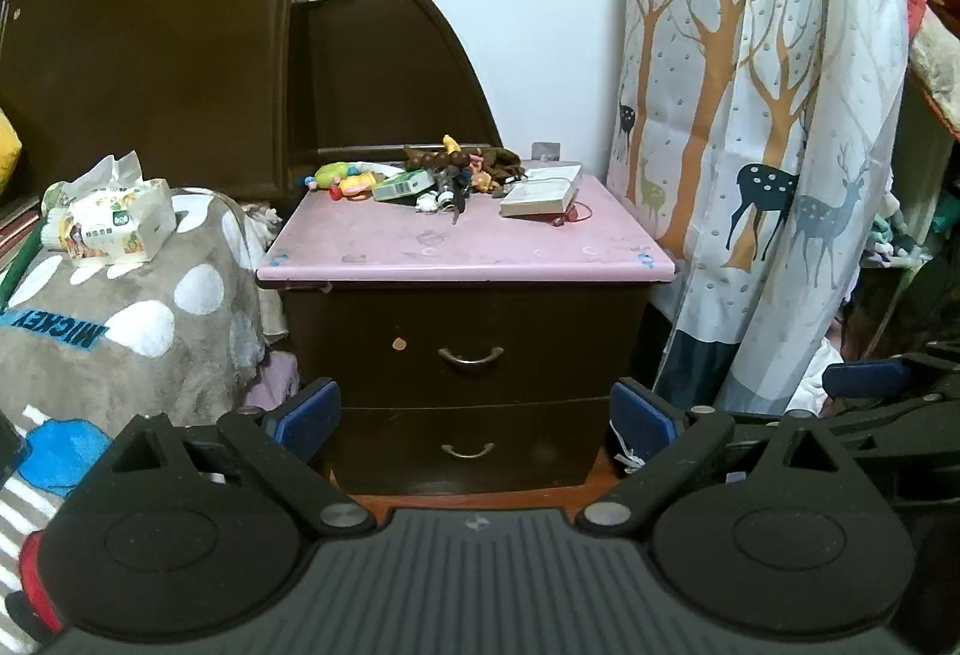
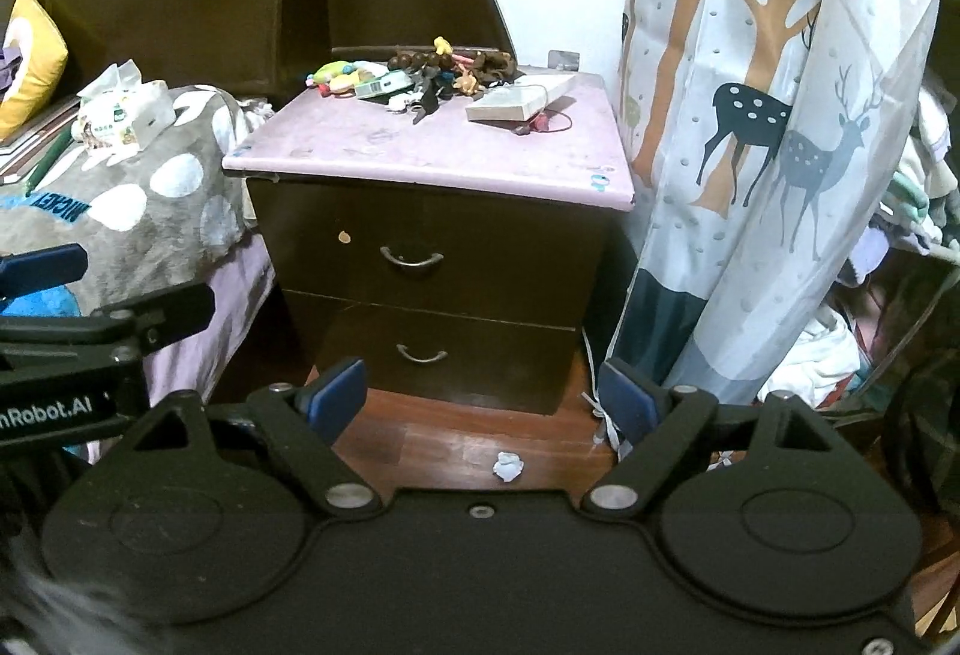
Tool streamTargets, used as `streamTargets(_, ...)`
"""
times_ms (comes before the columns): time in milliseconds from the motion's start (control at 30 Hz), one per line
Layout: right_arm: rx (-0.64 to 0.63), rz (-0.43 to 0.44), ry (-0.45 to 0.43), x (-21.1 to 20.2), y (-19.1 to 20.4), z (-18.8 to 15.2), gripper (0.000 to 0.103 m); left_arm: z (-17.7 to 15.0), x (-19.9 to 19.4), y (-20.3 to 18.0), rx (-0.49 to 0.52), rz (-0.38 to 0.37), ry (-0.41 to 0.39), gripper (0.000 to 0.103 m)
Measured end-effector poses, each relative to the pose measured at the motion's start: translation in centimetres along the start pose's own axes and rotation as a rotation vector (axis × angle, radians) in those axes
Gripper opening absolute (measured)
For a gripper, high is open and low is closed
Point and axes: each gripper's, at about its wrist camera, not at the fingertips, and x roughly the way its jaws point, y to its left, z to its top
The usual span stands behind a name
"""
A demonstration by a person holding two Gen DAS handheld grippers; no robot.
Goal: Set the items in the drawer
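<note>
My left gripper (image 1: 474,418) sits closest to the lens, its blue pads spread wide with nothing between them; my right gripper (image 2: 483,403) is just as wide and just as empty. Both point down at the dark nightstand (image 1: 462,349), well short of it. The items I am to put away lie in a heap (image 1: 420,175) along the back edge of its pink top (image 1: 456,247), beside a pale book (image 1: 543,196), so they are ahead of and above where my tongs point. Both drawers are shut. The upper handle (image 1: 471,356) is centred between my left pads, a curved bar with its long axis level, across my line of reach (the lower handle (image 1: 468,451) runs the same way). Judging by the views, the left gripper is better lined up on it; the right comes at the front from an angle.
</note>
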Motion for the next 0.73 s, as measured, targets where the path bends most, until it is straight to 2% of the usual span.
streamTargets(733,0.001,0.005,-0.019,-0.72,0.26,-0.06,0.085,0.04,-0.40,0.31,-0.025,0.005,-0.003,0.097)
